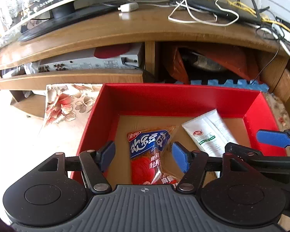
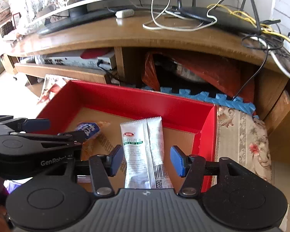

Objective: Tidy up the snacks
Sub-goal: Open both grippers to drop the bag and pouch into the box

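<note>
Here, both grippers are being held open over the red box [image 1: 183, 98]: the left gripper [image 1: 144, 155] above the blue-red packet [image 1: 145, 150], the right gripper [image 2: 146, 160] above the white packet [image 2: 143, 150], both lying inside.

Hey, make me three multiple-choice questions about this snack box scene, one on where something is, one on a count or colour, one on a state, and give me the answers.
1. Where does the white packet lie?
A. In the red box
B. On the TV stand
C. On the rug

2. How many snack packets are in the box?
A. One
B. Two
C. Four

3. How is the left gripper?
A. Shut on the red-and-blue packet
B. Open, with that packet between its fingers
C. Shut on nothing

Answers: 1 A, the white packet rests on the box's brown floor. 2 B, only the white and the red-and-blue packets show. 3 B, both blue pads stand clear of the packet.
</note>
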`<state>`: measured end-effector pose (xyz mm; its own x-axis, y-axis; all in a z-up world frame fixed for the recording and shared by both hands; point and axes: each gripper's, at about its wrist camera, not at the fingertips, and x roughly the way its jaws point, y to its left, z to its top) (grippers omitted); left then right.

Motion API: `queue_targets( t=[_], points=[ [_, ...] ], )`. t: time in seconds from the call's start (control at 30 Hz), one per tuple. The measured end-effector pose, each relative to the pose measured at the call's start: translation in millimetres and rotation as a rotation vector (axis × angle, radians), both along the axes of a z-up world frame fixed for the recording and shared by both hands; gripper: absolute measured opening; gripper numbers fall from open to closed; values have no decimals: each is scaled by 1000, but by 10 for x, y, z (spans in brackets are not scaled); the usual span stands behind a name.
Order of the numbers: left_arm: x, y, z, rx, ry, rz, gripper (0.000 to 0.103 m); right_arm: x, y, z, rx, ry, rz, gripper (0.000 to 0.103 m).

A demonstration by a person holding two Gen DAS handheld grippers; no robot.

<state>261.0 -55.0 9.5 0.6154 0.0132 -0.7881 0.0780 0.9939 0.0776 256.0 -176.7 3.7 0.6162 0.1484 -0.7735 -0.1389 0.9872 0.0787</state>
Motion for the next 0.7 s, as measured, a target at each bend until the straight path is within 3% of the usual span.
queue_targets(
  t=[0.7],
  points=[
    [-768, 238, 274, -87, -26, -22, 76, -882, 90, 338, 68, -42, 23, 53]
  ],
)
